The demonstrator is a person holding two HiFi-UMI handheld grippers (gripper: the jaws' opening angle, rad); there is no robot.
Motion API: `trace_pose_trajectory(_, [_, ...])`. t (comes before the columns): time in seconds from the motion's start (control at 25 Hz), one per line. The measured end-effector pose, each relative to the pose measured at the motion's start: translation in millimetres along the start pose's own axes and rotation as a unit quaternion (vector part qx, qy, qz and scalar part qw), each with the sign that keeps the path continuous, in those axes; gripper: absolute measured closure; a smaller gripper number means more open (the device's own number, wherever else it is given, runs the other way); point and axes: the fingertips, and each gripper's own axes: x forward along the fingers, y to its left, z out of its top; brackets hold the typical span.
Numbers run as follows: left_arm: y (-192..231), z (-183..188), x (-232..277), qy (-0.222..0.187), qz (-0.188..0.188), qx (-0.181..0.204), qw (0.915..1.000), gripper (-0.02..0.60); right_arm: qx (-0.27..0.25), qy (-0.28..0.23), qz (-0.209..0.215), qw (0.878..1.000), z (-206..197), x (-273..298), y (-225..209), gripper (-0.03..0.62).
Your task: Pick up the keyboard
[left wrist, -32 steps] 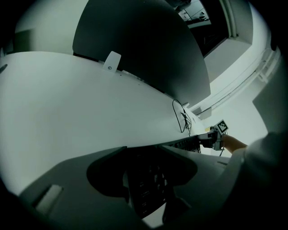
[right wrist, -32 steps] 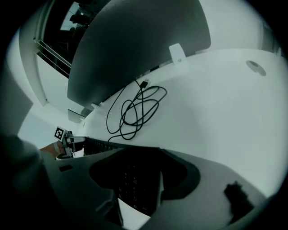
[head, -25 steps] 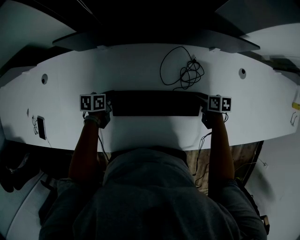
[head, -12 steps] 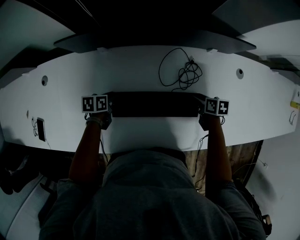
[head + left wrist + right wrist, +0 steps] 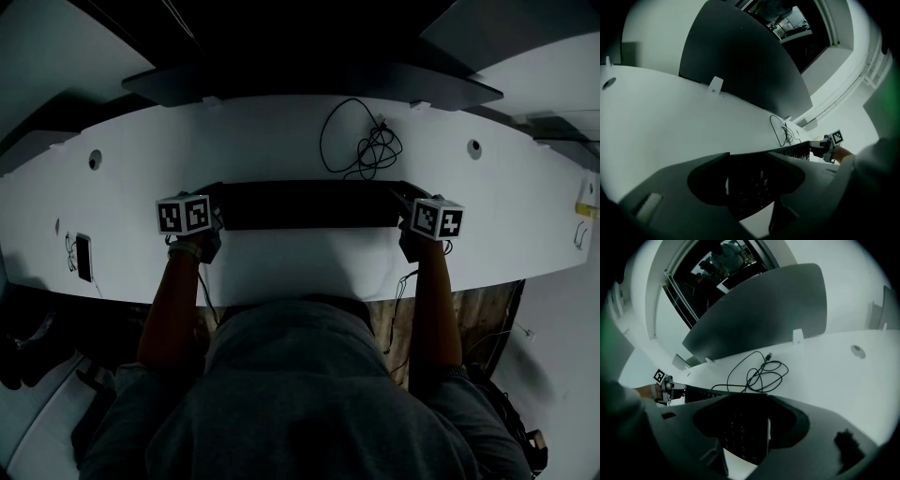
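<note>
The black keyboard (image 5: 309,204) lies crosswise in front of me over the white desk (image 5: 281,131). My left gripper (image 5: 214,210) is shut on its left end and my right gripper (image 5: 403,210) on its right end. In the left gripper view the keyboard (image 5: 797,151) runs from between the jaws of the left gripper (image 5: 754,187) away to the other gripper, with white desk showing under its near end. The right gripper view mirrors this: the keyboard (image 5: 698,393) leads out from the right gripper (image 5: 745,432). It looks held slightly off the desk.
A loose black cable (image 5: 361,145) is coiled on the desk just behind the keyboard. A phone (image 5: 82,255) lies at the far left edge. A dark divider panel (image 5: 309,80) stands along the back. Round holes (image 5: 474,147) mark both desk ends.
Both marker cubes have tipped outward and the keyboard has shifted slightly away from me with the grippers still at its ends. The cable has not moved.
</note>
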Motion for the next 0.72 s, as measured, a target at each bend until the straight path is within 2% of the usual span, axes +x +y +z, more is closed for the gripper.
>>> trace_pose_trajectory(0.48, [-35.7, 45.3, -70.6, -0.090, -0.015, 0.064, 0.9938, 0.371, -0.044, -0.096, -0.002, 0.994, 45.2, -63.2, 53.6, 0.358])
trace_pose_trajectory(0.72, [-55.3, 63.5, -105.5, -0.127, -0.022, 0.088, 0.9877, 0.371, -0.082, -0.154, -0.003, 0.985, 72.6, -101.8, 87.4, 0.358])
